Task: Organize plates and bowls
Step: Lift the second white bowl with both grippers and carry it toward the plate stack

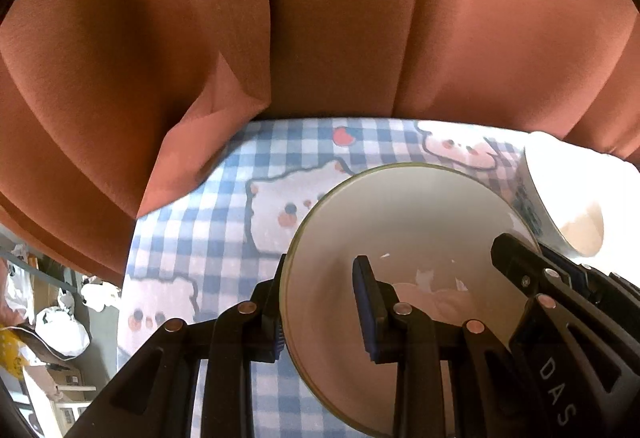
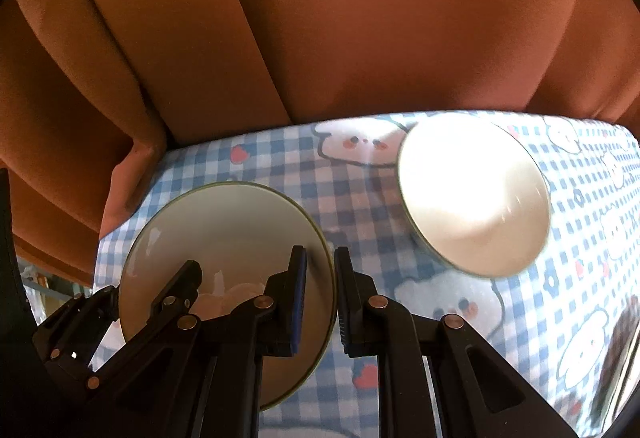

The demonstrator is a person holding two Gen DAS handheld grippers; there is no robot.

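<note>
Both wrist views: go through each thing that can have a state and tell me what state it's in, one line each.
plate: tilted, gripped at opposite rim edges by both grippers, looks lifted off the cloth.
left gripper: shut on the plate's left rim.
right gripper: shut on the plate's right rim.
bowl: upright, empty, free of both grippers, apart from the plate.
tablecloth: spread flat under the dishes.
curtain: hanging in folds behind the table.

Rust-orange curtain [image 1: 340,18] hangs in heavy folds behind the tabletop [image 1: 192,238], which wears a blue-white checked cloth with cartoon bears. Bright light on the right side. Cluttered floor [image 1: 52,326] down left: white bags, boxes.
</note>
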